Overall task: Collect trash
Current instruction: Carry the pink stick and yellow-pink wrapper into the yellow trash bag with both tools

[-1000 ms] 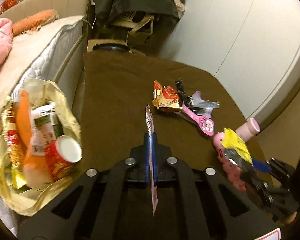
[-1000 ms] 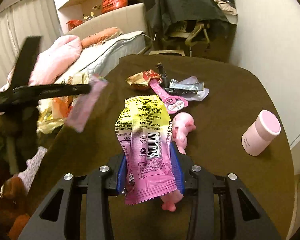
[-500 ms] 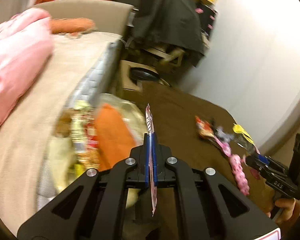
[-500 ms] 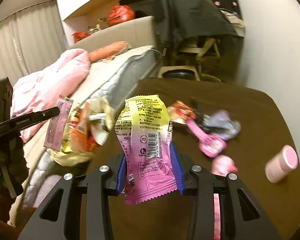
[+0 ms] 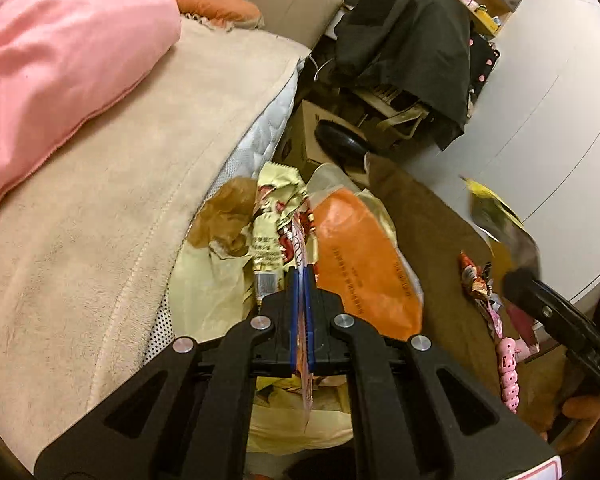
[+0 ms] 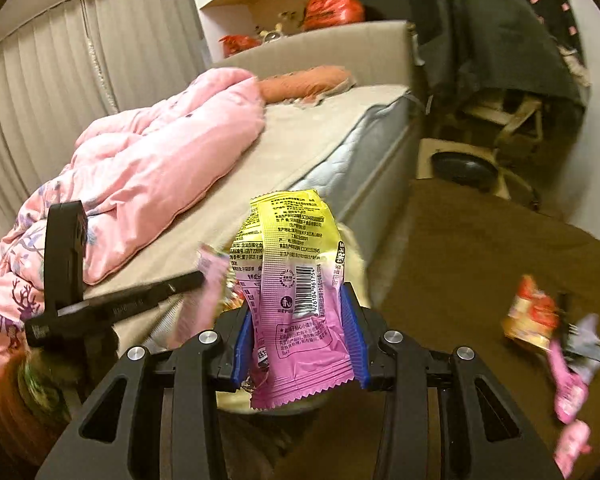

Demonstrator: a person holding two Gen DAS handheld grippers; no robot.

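Just below and ahead of the left gripper (image 5: 300, 280), pinched fully closed on a thin pink wrapper (image 5: 305, 376), sits the heaped trash bag (image 5: 204, 292). The right gripper (image 6: 300, 332), about half open, clamps a yellow-and-pink snack packet (image 6: 296, 280) beside it. Judging by the heap, either piece could slide off onto the bed (image 5: 100, 200) or brown table (image 5: 436, 240) if released at the bag's edge.

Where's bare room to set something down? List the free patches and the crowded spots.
Free: the brown table top between the bed's edge and the wrapper pile; the beige bed sheet beside the pink quilt. Crowded: the trash bag, stuffed with wrappers, and the pile of wrappers and pink toys.
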